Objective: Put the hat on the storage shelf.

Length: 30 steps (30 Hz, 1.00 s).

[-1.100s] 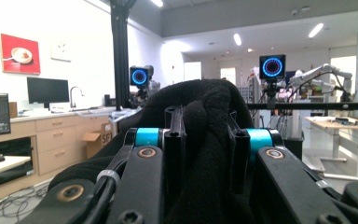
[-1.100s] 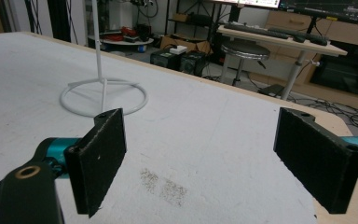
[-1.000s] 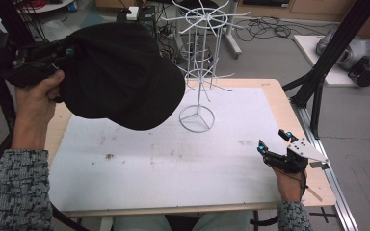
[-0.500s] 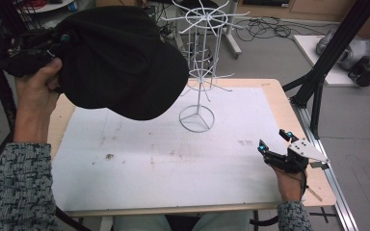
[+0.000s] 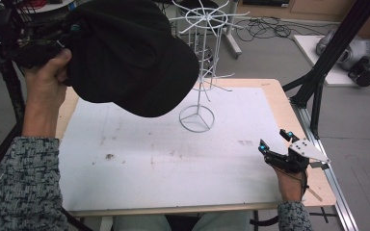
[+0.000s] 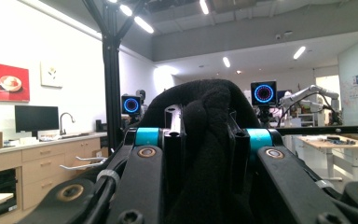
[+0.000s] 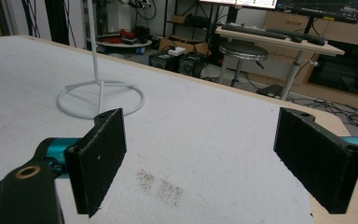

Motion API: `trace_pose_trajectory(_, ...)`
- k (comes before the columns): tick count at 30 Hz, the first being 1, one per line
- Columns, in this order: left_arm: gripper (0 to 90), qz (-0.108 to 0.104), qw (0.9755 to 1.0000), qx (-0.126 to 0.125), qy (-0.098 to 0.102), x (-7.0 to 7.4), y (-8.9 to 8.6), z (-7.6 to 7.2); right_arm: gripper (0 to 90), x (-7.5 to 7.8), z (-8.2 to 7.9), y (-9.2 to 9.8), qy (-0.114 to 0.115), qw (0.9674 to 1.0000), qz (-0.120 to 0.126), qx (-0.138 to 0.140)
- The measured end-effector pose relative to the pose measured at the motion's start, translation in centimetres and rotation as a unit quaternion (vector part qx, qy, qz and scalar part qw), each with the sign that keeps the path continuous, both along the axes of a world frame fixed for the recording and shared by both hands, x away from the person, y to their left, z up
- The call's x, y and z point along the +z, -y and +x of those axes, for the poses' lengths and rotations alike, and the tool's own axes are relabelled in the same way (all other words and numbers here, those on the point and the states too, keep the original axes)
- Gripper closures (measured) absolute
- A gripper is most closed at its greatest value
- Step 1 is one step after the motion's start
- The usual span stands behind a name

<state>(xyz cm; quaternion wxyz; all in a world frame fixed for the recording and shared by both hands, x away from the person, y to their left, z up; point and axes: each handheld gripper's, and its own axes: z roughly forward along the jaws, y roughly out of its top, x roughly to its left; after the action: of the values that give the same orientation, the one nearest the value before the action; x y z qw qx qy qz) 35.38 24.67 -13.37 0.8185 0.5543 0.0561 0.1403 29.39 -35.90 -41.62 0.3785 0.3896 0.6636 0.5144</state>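
Observation:
A black cap (image 5: 130, 53) hangs high above the table's left side, beside the top of the white wire rack (image 5: 201, 67). My left gripper (image 5: 70, 36) is shut on the cap's back edge. In the left gripper view its jaws pinch a fold of the black cap (image 6: 205, 154), and my left gripper (image 6: 204, 135) points level into the room. My right gripper (image 5: 274, 139) rests open at the table's right front edge. In the right gripper view my right gripper (image 7: 200, 154) holds nothing between its wide pads, and the rack's ring base (image 7: 100, 100) stands ahead on the left.
The white table top (image 5: 154, 159) has a wooden rim and small dark smudges. A black frame post (image 5: 337, 53) rises at the right. Cables and equipment lie on the floor behind. A stool and desks show beyond the table in the right gripper view.
My left hand has lifted the cap higher and carried it toward the top of the wire rack. The right gripper has stayed where it was.

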Motion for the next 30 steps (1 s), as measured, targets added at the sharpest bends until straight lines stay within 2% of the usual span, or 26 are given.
trace_pose_trajectory(22,74.8,-0.011,0.9999,-0.001,0.003,0.5,2.8,1.5,16.0,-0.1,0.0,0.3,0.001,1.0000,0.001,0.001)
trace_pose_trajectory(25,74.8,-0.007,1.0000,-0.001,0.002,0.4,3.2,1.6,16.0,-0.1,0.0,0.2,-0.002,1.0000,0.001,0.002)
trace_pose_trajectory(30,74.8,0.011,0.9999,0.003,0.000,-0.1,3.9,1.8,16.0,-0.1,0.0,0.2,-0.001,1.0000,0.000,0.003)
